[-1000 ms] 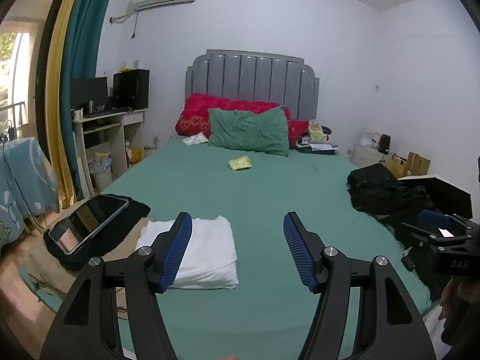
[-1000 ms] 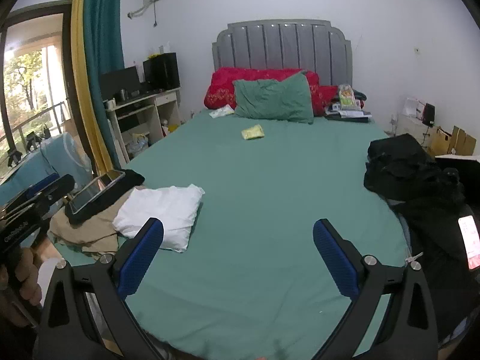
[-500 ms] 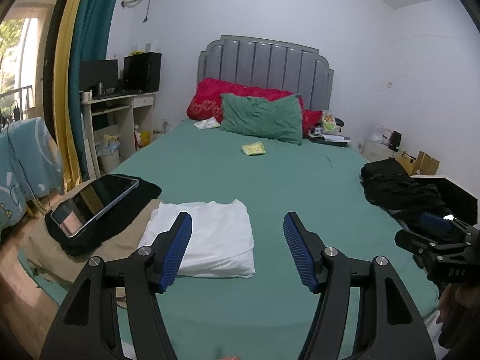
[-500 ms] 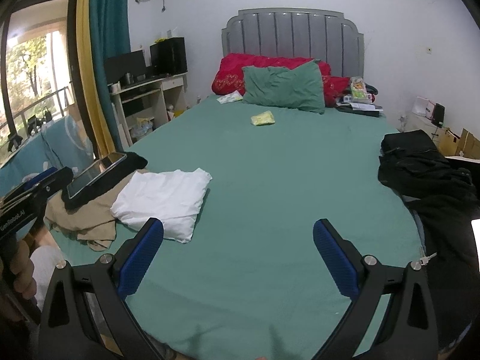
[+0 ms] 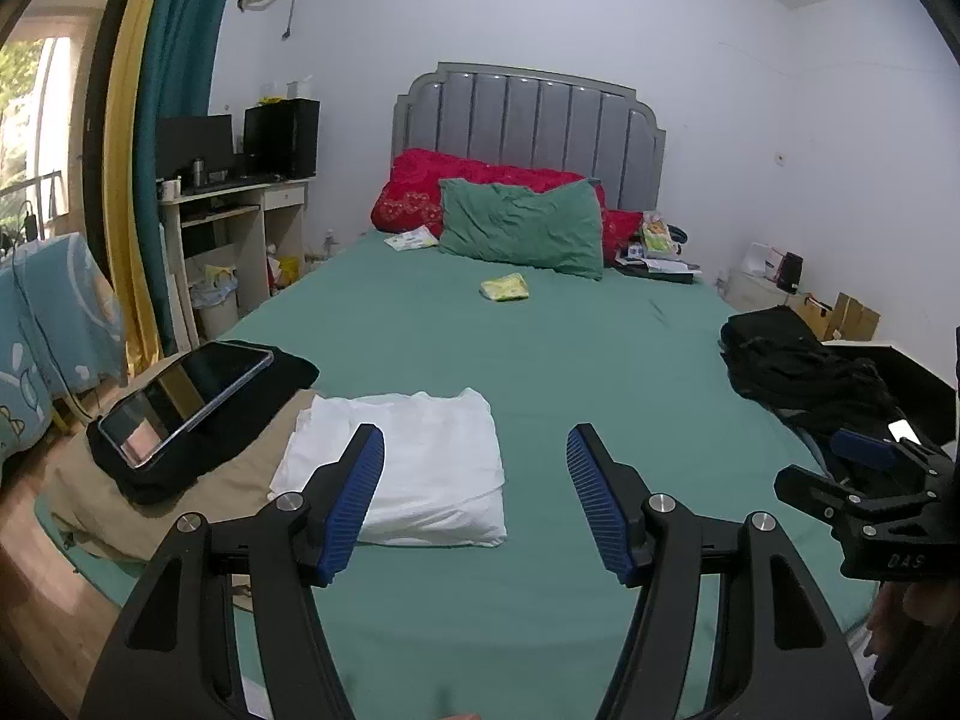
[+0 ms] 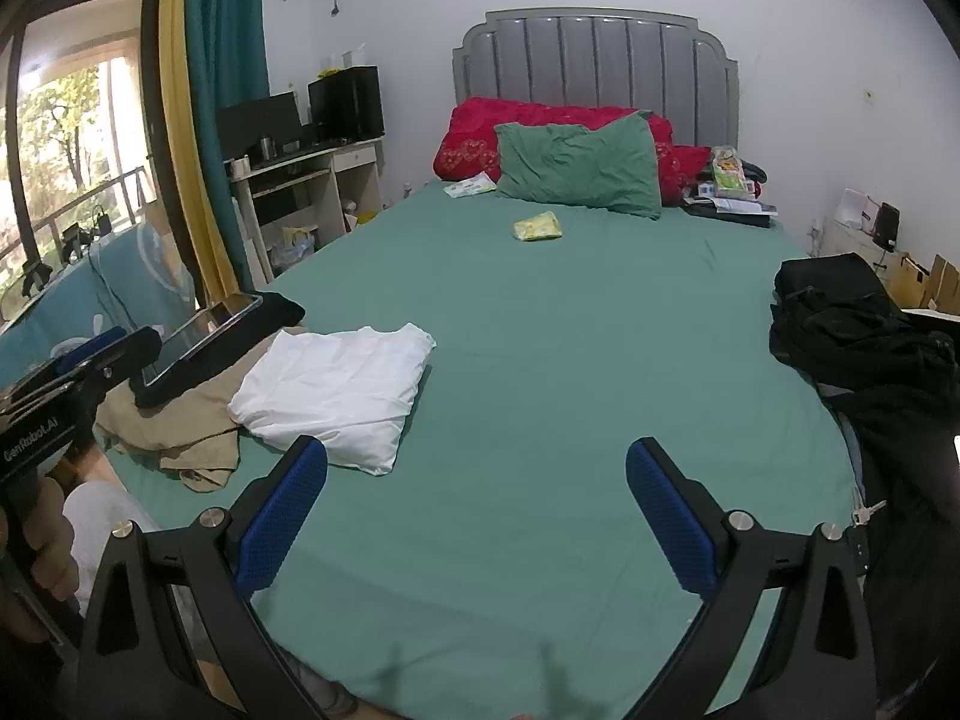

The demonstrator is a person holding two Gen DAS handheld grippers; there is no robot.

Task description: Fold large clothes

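A folded white garment [image 5: 414, 468] lies at the near left of the green bed [image 5: 540, 360]; it also shows in the right wrist view [image 6: 342, 384]. A tan garment [image 6: 174, 408] lies rumpled to its left, under a black cloth with a tablet [image 5: 180, 396]. A heap of black clothes [image 6: 864, 324] sits at the bed's right edge. My left gripper [image 5: 474, 480] is open and empty, hovering just right of the white garment. My right gripper [image 6: 474, 492] is open wide and empty above the bare sheet near the foot.
A green pillow [image 5: 522, 228] and red quilt [image 5: 414, 192] lie at the headboard. A small yellow packet [image 5: 504, 287] lies mid-bed. A desk [image 5: 234, 222] stands left. Boxes [image 5: 840, 315] stand right. A phone [image 5: 903, 431] lies on the black clothes.
Both grippers have moved forward over the bed and a little lower; the white garment now lies closer under the left gripper. Both stay open.
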